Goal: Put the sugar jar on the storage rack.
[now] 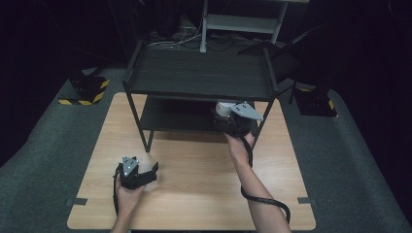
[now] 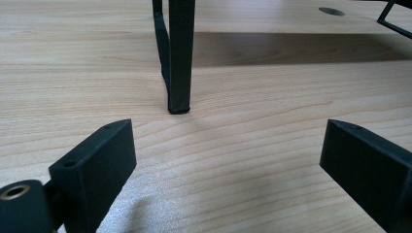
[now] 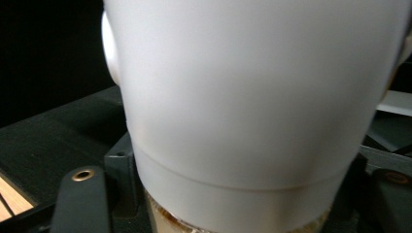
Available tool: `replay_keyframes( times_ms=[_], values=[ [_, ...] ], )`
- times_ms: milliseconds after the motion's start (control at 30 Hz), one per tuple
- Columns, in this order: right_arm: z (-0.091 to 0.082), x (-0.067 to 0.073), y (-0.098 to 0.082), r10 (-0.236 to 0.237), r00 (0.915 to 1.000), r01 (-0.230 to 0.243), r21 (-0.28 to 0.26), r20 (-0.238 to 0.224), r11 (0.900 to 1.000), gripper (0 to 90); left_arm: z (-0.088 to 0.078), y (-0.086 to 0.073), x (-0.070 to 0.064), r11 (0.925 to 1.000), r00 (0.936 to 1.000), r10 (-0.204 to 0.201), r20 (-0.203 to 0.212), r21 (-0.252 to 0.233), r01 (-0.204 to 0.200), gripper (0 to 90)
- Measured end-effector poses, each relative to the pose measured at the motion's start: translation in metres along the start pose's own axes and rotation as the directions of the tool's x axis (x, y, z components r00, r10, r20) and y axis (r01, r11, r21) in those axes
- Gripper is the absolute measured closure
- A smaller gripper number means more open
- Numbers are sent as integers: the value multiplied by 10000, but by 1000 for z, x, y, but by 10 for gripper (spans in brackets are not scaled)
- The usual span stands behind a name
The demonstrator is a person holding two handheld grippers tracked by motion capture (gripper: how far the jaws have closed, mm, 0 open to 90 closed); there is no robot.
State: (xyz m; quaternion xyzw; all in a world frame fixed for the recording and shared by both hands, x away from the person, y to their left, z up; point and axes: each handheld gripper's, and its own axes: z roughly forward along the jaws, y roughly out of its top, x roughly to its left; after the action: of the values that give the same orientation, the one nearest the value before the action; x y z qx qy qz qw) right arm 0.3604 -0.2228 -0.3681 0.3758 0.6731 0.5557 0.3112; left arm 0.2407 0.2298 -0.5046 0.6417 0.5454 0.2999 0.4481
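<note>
**White cup held at the shelf's lower tier**

A black two-tier shelf (image 1: pixel 199 73) stands on the wooden table (image 1: pixel 194 194), ahead of both grippers. Its top deck overhangs the right gripper (image 1: pixel 233 121), which sits at the right end of the lower tier, just inside the shelf's front right leg. Beyond the table are a yellow-and-black striped block (image 1: pixel 87 90) to the left and cables on the floor behind the shelf.

In the right gripper view, a white cup (image 3: pixel 257 97) stands upright directly between the jaws, its long axis vertical and its wider part uppermost; the jaws press against its narrower base, clamped on it. A small rounded bulge shows at its upper left edge. The dark lower tier (image 3: pixel 63 136) lies beneath and to the left.

The left gripper (image 1: pixel 145 174) rests low over the bare table, well left of the right one, jaws spread wide with nothing between them. One shelf leg (image 2: pixel 180 58) stands just ahead of it.
</note>
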Motion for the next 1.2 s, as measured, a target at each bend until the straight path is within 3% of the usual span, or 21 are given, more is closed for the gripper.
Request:
replay_keyframes(
  times_ms=[100,133,300,600,933,1200],
  values=[
    [1,-3,-1,36,9998,-38,-71,-192,10000,181,0,0,0,10000,10000,-6,2,3,6,62],
    [2,-3,-3,31,9997,-34,-125,-241,9999,109,0,0,0,10000,10000,-5,3,3,5,62],
    [0,-4,-6,-177,9995,176,-66,-274,9998,5,0,0,0,10000,10000,-27,20,-22,27,62],
    [-9,-14,-14,-262,9966,256,-84,-780,9996,4,0,0,0,10000,10000,-7,4,-5,7,62],
    [-19,-15,-23,-530,9958,529,-29,-743,9986,4,0,0,0,10000,10000,20,0,16,-20,62],
    [-33,-15,-37,-416,9963,413,-60,-752,9991,4,0,0,0,10000,10000,40,14,6,-40,62]
  ],
)
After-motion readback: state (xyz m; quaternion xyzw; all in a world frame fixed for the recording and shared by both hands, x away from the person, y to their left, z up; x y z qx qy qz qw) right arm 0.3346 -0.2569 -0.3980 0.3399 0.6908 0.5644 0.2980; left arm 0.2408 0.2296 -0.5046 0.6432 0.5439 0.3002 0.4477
